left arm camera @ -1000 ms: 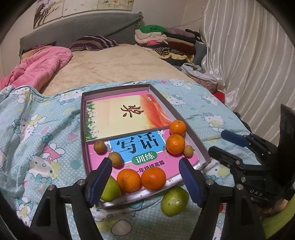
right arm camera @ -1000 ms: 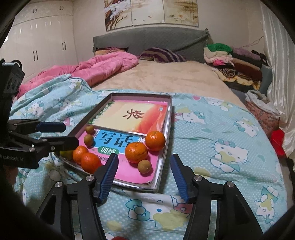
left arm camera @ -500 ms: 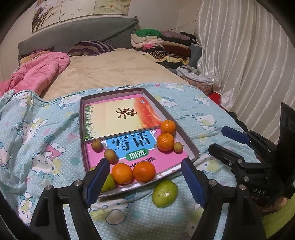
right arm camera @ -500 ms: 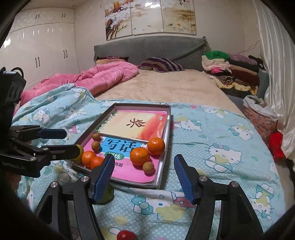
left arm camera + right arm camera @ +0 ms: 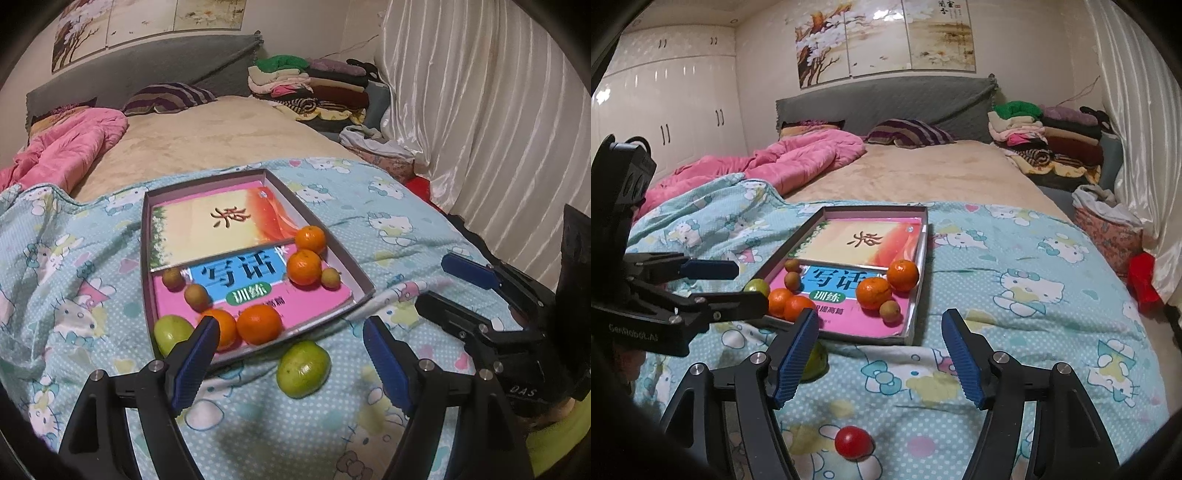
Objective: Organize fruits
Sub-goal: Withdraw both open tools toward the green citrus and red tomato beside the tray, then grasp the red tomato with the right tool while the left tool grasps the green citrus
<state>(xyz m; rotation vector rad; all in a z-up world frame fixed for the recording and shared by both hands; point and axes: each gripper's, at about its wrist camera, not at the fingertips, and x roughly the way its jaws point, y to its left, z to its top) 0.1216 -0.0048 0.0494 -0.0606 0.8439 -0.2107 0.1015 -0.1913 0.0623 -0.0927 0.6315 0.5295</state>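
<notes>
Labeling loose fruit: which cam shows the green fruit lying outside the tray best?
The left wrist view: the green fruit outside the tray lies whole and unobstructed on the blanket, just in front of the tray. In the right wrist view only a sliver of it shows, mostly hidden behind a blue pad of the right gripper.

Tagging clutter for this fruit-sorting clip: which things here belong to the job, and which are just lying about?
Belongs to the job:
- four oranges
- three small brown fruits
- green fruit in the tray
- green fruit on the blanket
- small red fruit
- tray

Just lying about:
- books under the fruit
- pink quilt
- folded clothes
- striped pillow
</notes>
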